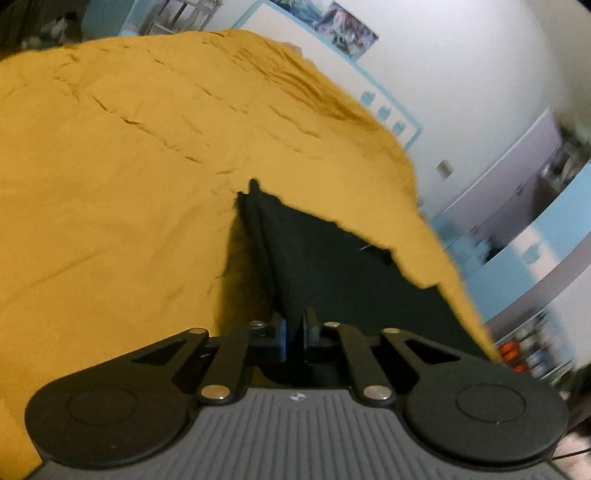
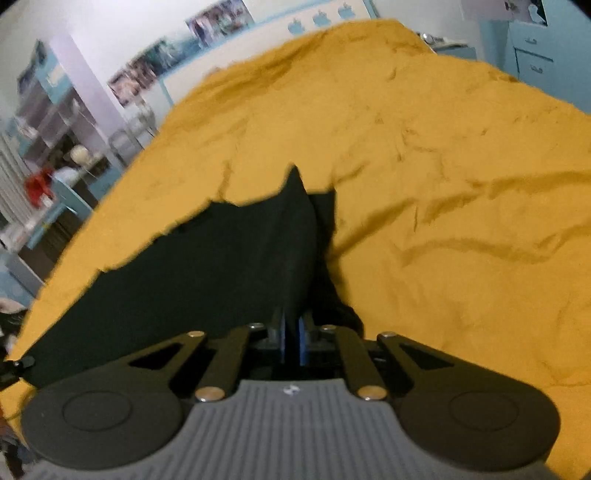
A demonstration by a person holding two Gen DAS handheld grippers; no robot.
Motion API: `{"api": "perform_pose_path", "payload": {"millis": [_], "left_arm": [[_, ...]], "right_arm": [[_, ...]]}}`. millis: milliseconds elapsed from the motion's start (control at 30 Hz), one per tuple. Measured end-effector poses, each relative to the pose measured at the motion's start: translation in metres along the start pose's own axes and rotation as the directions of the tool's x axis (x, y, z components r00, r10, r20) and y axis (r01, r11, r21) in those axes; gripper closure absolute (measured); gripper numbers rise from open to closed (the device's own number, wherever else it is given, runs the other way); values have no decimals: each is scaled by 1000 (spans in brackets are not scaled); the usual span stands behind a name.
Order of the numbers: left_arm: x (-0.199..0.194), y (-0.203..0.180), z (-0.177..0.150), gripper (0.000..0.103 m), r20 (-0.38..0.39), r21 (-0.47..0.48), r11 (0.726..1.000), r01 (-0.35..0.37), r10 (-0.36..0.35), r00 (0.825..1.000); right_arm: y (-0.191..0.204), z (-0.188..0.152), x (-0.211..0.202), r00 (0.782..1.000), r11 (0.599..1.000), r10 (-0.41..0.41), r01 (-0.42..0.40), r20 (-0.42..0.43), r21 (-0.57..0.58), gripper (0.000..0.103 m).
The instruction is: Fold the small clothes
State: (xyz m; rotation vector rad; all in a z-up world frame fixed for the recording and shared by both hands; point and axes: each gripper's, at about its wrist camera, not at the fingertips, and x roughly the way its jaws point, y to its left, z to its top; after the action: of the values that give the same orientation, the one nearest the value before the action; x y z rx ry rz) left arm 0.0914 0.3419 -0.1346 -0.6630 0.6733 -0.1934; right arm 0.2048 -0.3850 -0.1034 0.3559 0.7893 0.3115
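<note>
A black garment [image 1: 332, 266] hangs stretched above a mustard-yellow bedspread [image 1: 129, 166]. My left gripper [image 1: 294, 332] is shut on one edge of it, the cloth pinched between the blue pads and rising to a point ahead. In the right wrist view the same black garment [image 2: 221, 258] spreads to the left, and my right gripper [image 2: 291, 339] is shut on its other edge. The cloth is lifted off the bed between the two grippers. The fingertips are hidden under the fabric.
The yellow bedspread [image 2: 443, 184] fills most of both views, wrinkled. Blue-trimmed walls with posters [image 1: 343, 26] stand behind. Shelves and clutter [image 2: 55, 155] line the left side of the right wrist view. Blue drawers [image 2: 535, 55] stand at the far right.
</note>
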Motion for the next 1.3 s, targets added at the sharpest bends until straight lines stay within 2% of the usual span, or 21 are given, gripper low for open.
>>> {"api": "perform_pose_path", "payload": {"millis": [67,100,167,267,333,433,500,567,633,667,700,767,833,933,967,1033,1100,1167,1233,1300], "left_arm": [[1,2,-4,96,-33,27,999,-34,35,999],[7,6,-6,96,-57,36,998,-59,61,997],[25,23,-14,95,-135,2,995,-97,96,986],[31,42,-21,95,-130,-72,995,-76,66,989],[27,38,-19,94,-119,-63,996,-60,52,992],[17,32,-14,90,-122,-41,996,-75,69,990],[4,26,-9,85,-103,-37,991,-126,121,987],[-5,16,-2,86,-56,-4,986,-164,163,985],[-11,1,5,86,7,18,984,-175,175,985],[-11,-4,6,86,22,21,988,-150,150,988],[-8,-10,7,86,25,27,992,-127,126,992],[6,-22,6,86,1,57,993,-104,104,995],[23,-26,0,86,-49,87,991,-105,109,993],[44,-22,-15,86,-119,110,983,-149,162,980],[49,-20,-18,86,-128,119,977,-176,191,973],[48,-26,-20,85,-115,129,974,-186,201,973],[44,-45,-20,84,-81,151,975,-161,175,981],[45,-76,-21,83,-48,189,977,-102,113,992],[53,-101,-25,75,-54,225,973,-47,60,997],[69,-126,-33,75,-75,269,963,-16,37,996]], "right_arm": [[-4,0,-13,1000,1000,23,-23,-3,-9,103],[-8,-4,-14,1000,1000,5,-6,-13,-25,103],[-23,-13,-2,998,1000,-10,11,-62,11,103],[-48,-31,18,995,995,9,2,-100,104,103],[-56,-37,21,996,989,34,-22,-82,145,103],[-62,-40,15,994,982,90,-78,-59,174,85],[-66,-40,6,990,973,129,-116,-54,197,60],[-63,-40,-2,989,973,141,-131,-41,192,51],[-55,-40,-4,992,986,116,-108,-53,131,52],[-49,-40,-1,994,993,88,-82,-69,82,64],[-44,-41,1,995,998,52,-49,-79,44,82],[-39,-41,6,992,1000,-17,15,-125,-18,86],[-38,-40,5,989,999,-46,43,-142,-27,87],[-32,-39,-5,984,993,-104,94,-145,-70,79],[-30,-38,-9,984,990,-125,116,-131,-78,75],[-15,-36,-22,986,984,-156,151,-53,-96,75],[14,-34,-33,994,985,-97,103,50,-141,74],[48,-35,-34,993,981,1,21,118,-191,72],[83,-39,-22,987,971,99,-69,124,-230,73],[119,-48,1,977,954,194,-167,88,-249,73]]}}
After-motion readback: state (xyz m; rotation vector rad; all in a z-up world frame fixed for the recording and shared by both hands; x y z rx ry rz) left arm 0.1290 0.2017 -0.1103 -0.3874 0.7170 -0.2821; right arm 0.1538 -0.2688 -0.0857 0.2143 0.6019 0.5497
